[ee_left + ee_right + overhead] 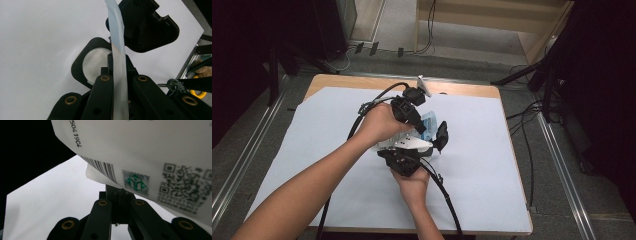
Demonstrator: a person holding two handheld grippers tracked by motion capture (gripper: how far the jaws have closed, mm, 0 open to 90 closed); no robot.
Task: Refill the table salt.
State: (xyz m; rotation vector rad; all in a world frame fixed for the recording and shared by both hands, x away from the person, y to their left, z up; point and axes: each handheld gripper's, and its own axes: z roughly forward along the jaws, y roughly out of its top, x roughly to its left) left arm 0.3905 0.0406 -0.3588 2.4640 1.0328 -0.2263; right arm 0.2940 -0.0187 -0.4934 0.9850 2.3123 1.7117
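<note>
A flat white and pale-blue packet is held above the middle of the table between both grippers. My left gripper comes in from the upper left, and its jaws are shut on the packet's thin edge. In the left gripper view the packet stands edge-on, rising from my left gripper. My right gripper reaches up from the near side. In the right gripper view the packet shows a barcode, a green stamp and QR codes, with my right gripper shut on its lower edge.
A white sheet covers the wooden table. Black parts of the other gripper sit just beyond the packet. Cables trail from both grippers toward the near edge. Metal rails, cables and stand legs lie on the floor around.
</note>
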